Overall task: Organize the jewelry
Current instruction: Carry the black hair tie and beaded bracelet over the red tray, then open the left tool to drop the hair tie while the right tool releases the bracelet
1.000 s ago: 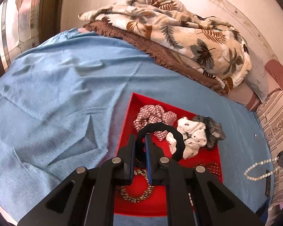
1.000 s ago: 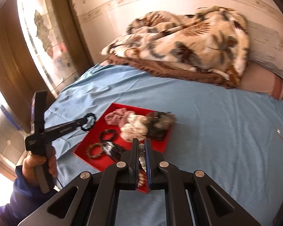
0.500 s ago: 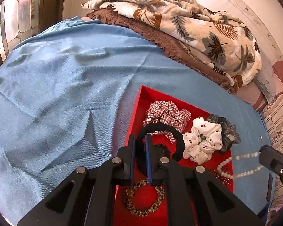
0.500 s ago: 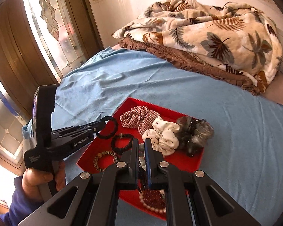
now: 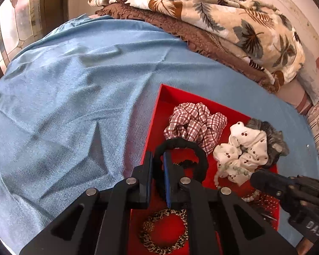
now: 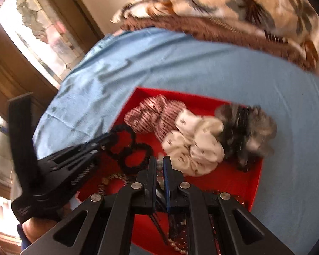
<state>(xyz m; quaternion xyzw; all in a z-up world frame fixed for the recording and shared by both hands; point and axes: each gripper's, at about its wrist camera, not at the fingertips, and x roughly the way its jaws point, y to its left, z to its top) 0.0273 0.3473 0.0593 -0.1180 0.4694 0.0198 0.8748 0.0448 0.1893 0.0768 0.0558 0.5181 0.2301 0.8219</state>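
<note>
A red tray [image 5: 157,106] [image 6: 257,180] lies on the blue sheet. It holds a checked scrunchie [image 5: 195,123], a white dotted scrunchie [image 5: 244,150], a grey one [image 5: 272,140], a leopard-print bracelet [image 5: 163,231] and a black beaded bracelet [image 6: 136,155]. My left gripper [image 5: 157,156] [image 6: 109,137] is shut on a black hair band [image 5: 202,159] [image 6: 125,130], which hangs low over the tray's left side. My right gripper [image 6: 158,160] [image 5: 254,177] is shut on a pearl necklace [image 6: 159,167] [image 5: 223,167]. Its strand trails down into the tray's near right corner.
A folded leaf-print blanket [image 5: 223,14] on a brown throw lies at the far side of the bed. Wrinkled blue sheet [image 5: 63,106] spreads left of the tray. A stained-glass window [image 5: 12,27] stands at far left. A hand [image 6: 38,227] grips the left tool.
Both grippers have sunk toward the tray. The right one has swung in from the right with the pearls, from beside the tray to over it. The black band hangs nearer the tray floor.
</note>
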